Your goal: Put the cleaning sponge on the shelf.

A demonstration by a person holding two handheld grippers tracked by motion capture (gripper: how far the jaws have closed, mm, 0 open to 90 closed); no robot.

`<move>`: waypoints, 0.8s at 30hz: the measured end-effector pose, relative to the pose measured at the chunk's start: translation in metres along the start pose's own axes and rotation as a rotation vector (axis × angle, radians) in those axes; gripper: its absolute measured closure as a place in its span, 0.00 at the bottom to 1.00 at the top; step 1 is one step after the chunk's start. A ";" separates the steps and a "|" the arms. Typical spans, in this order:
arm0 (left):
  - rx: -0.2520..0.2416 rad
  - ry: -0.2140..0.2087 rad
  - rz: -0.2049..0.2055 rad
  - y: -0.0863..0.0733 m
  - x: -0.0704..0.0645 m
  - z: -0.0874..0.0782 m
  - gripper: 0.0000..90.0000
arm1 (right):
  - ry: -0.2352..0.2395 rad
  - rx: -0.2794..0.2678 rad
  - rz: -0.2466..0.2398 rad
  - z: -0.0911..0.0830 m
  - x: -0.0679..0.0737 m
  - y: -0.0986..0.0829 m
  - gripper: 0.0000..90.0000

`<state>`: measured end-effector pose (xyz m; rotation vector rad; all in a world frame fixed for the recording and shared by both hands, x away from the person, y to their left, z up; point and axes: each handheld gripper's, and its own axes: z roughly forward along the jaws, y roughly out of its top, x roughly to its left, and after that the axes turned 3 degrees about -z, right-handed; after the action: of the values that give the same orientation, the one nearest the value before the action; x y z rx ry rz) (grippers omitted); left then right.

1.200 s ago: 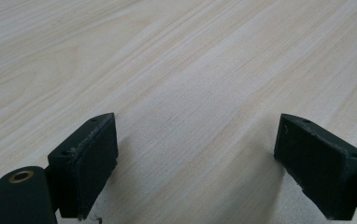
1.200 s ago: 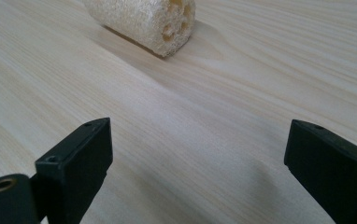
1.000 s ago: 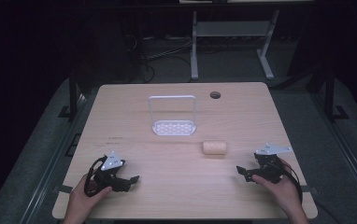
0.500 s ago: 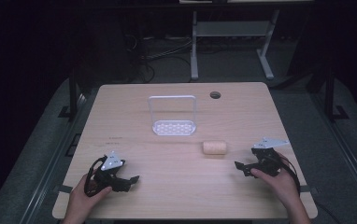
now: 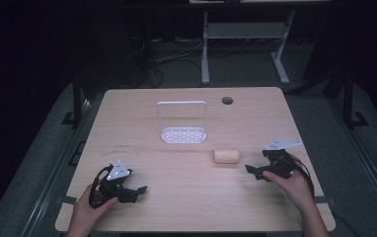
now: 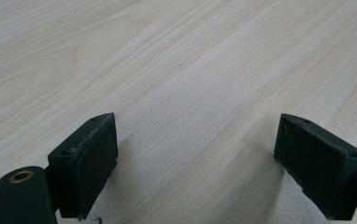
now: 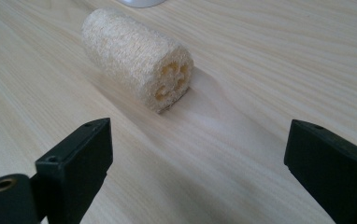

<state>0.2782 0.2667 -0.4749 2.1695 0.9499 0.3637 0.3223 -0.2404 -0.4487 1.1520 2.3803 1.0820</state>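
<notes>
A pale loofah roll (image 5: pixel 226 156) lies on its side on the wooden table (image 5: pixel 142 153), right of centre. In the right gripper view the loofah roll (image 7: pixel 137 57) is just ahead of the jaws, its cut end facing them. My right gripper (image 5: pixel 251 171) (image 7: pixel 197 163) is open, pointing left at the roll, a short gap away. Low at the front left of the table, my left gripper (image 5: pixel 138 191) (image 6: pixel 195 161) stands open over bare wood with nothing between its jaws.
A white perforated rack (image 5: pixel 183 124) with an upright wire frame stands at the table's middle, behind the roll. A dark round cable hole (image 5: pixel 227 100) sits near the far edge. Metal stand legs (image 5: pixel 245 47) and cables lie on the floor beyond.
My right gripper has moved forward and left, closing in on the loofah roll. The left gripper has stayed where it was.
</notes>
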 end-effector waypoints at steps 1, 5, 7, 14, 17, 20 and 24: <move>0.000 0.000 0.000 0.000 0.000 0.000 0.14 | 0.004 -0.001 -0.007 0.001 -0.001 0.001 0.08; 0.000 0.000 0.000 0.000 0.000 0.000 0.14 | 0.012 0.010 -0.019 0.004 -0.003 0.007 0.08; 0.000 0.000 0.000 0.000 0.000 0.000 0.14 | 0.020 0.011 -0.021 0.004 -0.005 0.009 0.08; 0.000 0.000 0.000 0.000 0.000 0.000 0.15 | 0.045 0.011 -0.054 0.007 -0.009 0.015 0.08; 0.000 0.000 0.000 0.000 0.000 0.000 0.15 | 0.058 0.009 -0.052 0.008 -0.012 0.018 0.08; 0.000 0.000 0.000 0.000 0.000 0.000 0.15 | 0.067 0.013 -0.062 0.009 -0.013 0.020 0.08; 0.000 0.000 0.000 0.000 0.000 0.000 0.15 | 0.084 0.015 -0.078 0.012 -0.014 0.024 0.08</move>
<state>0.2782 0.2667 -0.4749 2.1696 0.9499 0.3637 0.3509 -0.2360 -0.4401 1.0291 2.4783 1.1094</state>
